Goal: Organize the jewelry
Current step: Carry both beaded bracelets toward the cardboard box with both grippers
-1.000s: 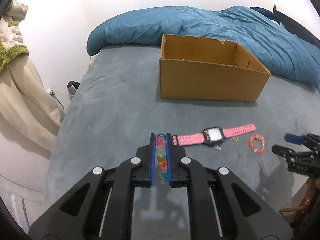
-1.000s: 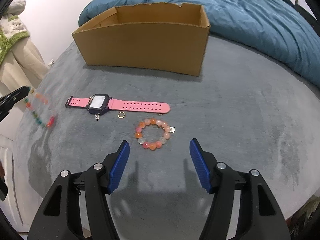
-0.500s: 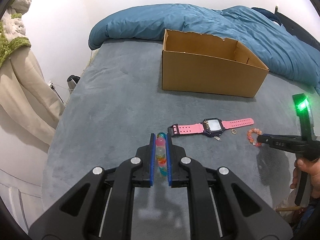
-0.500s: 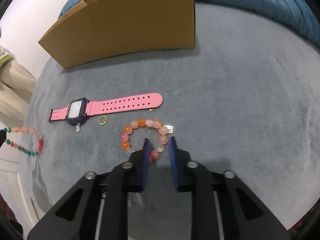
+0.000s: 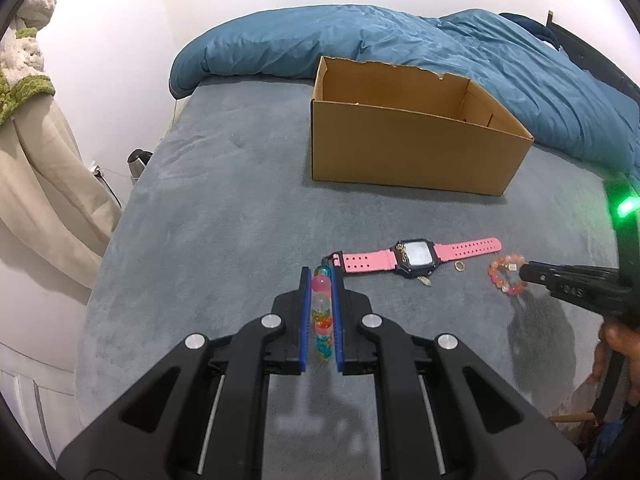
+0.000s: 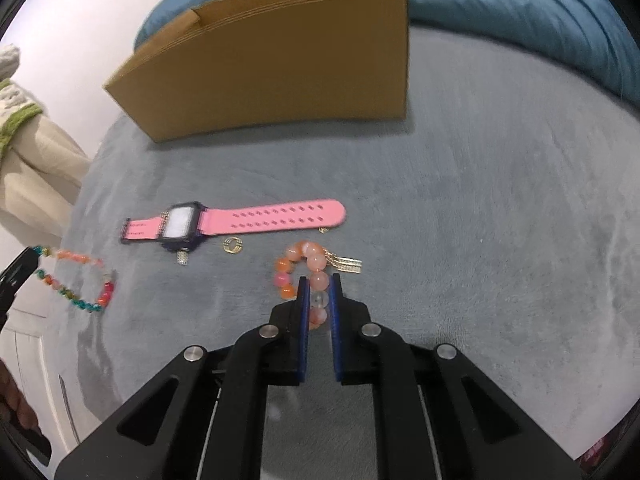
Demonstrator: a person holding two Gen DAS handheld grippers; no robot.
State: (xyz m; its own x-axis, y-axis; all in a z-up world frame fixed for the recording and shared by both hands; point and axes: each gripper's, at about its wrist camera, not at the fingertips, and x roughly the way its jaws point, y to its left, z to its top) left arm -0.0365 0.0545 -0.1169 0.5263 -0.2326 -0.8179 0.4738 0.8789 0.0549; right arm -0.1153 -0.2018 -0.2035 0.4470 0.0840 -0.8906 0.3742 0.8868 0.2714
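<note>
My left gripper is shut on a multicoloured bead bracelet, whose loop hangs over the grey bedcover in the right wrist view. My right gripper points down at an orange and pink bead bracelet on the cover. Its jaws are closing, with several beads between the blue pads and pressed by them. A pink watch lies flat between the two grippers, with a small gold ring beside it. The open cardboard box stands farther back.
A small metal charm lies just below the watch face. A blue duvet is bunched behind the box. A beige coat hangs off the bed's left edge. A hand holds the right gripper at the bed's right side.
The right gripper came down over the orange bracelet and its jaws went from wide open to nearly closed around the beads. The left gripper kept its hold on the multicoloured bracelet.
</note>
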